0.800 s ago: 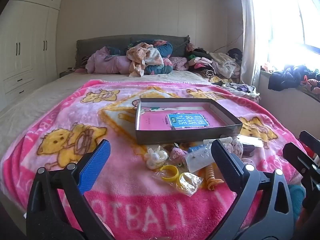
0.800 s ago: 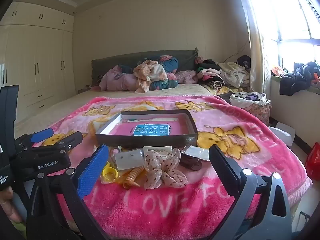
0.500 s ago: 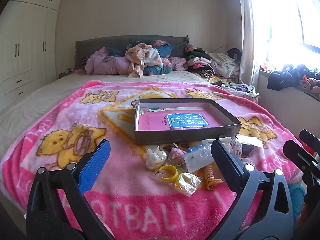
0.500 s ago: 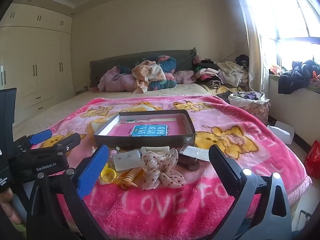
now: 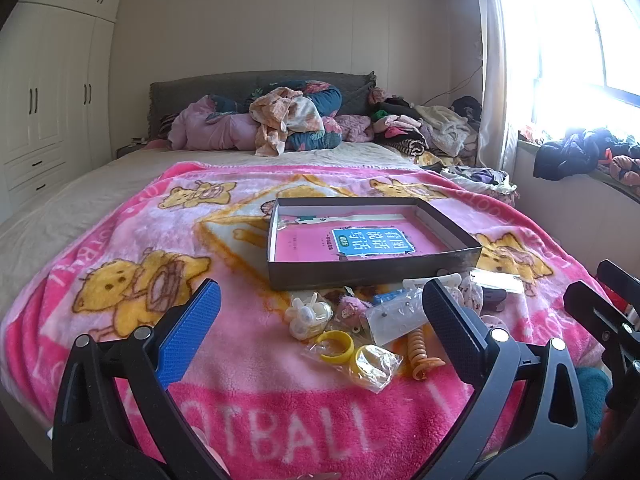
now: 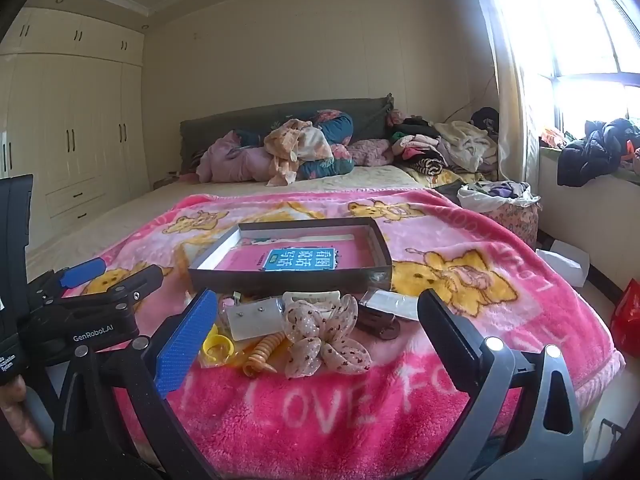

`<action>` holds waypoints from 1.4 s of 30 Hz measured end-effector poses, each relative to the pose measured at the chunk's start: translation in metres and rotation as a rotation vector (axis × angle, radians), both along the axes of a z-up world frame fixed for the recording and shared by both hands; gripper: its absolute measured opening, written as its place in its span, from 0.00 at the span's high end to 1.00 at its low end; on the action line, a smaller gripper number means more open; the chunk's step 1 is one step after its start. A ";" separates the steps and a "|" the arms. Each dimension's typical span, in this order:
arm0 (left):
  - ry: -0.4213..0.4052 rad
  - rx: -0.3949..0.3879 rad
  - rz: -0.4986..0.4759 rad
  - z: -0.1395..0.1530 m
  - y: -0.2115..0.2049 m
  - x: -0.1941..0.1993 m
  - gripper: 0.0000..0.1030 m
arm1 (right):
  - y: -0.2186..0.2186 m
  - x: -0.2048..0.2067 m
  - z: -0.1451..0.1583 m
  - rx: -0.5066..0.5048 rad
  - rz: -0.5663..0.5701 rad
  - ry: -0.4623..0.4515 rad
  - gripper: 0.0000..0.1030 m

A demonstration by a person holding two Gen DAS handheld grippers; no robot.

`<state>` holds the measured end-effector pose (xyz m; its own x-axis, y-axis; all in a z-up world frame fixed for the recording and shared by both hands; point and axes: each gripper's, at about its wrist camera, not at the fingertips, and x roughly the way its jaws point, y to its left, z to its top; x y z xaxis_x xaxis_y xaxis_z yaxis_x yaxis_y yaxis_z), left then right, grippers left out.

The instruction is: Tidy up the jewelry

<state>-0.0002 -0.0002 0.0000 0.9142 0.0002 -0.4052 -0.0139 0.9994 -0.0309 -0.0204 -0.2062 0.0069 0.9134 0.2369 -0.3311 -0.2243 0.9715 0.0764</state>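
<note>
Holding left gripper (image 5: 318,312) and right gripper (image 6: 316,318) wide apart, empty, low-centre frame, short of jewelry pile (image 5: 360,328) below box (image 5: 360,276).

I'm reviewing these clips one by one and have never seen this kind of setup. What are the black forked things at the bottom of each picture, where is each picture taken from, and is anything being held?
There is no robot here. A person holds a two-finger gripper in each hand, and each gripper carries a camera looking forward along its fingers. One picture comes from the left gripper, the other from the right gripper; each also shows at its edge. Both stand wide open and hold nothing.

On the pink blanket lies an open shallow box with a pink book inside. In front of it sits a loose pile: yellow rings in a plastic bag, an orange spiral hair tie, a dotted fabric bow and a dark clip.
</note>
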 end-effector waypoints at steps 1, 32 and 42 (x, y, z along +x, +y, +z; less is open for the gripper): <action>0.000 0.000 0.000 0.000 0.000 0.000 0.10 | 0.000 0.000 0.000 0.000 0.000 0.000 0.06; -0.002 0.001 0.000 0.000 0.000 0.000 0.10 | 0.004 0.002 -0.002 -0.001 0.004 0.000 0.06; -0.001 0.001 0.001 0.000 0.000 0.000 0.10 | 0.005 0.002 -0.002 0.000 0.010 0.007 0.06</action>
